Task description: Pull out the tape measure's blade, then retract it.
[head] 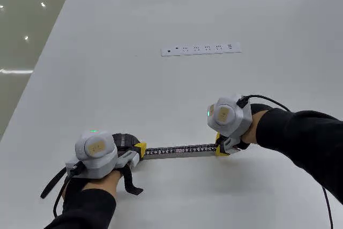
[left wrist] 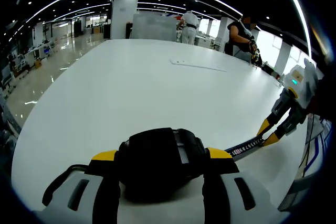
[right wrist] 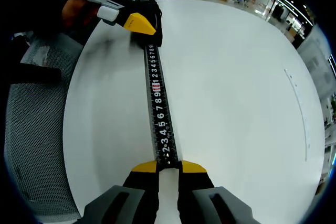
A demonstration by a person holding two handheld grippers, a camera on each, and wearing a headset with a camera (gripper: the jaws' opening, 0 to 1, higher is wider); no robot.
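Note:
A black tape measure case (left wrist: 160, 158) sits between the yellow-tipped jaws of my left gripper (head: 136, 151), which is shut on it near the table's front left. Its dark blade (head: 179, 150) with white numbers runs right across the white table (head: 161, 95) to my right gripper (head: 221, 148). The right gripper (right wrist: 169, 167) is shut on the blade's end (right wrist: 167, 156), and the blade (right wrist: 156, 103) stretches away to the case (right wrist: 149, 22) in the left gripper. From the left gripper view the blade (left wrist: 245, 147) reaches the right gripper (left wrist: 269, 132).
A white power strip (head: 201, 49) lies flat farther back on the table. A black strap (head: 128, 181) trails from the case near the front edge. The glossy floor (head: 24, 30) lies past the table's left edge. People stand far behind the table (left wrist: 189, 24).

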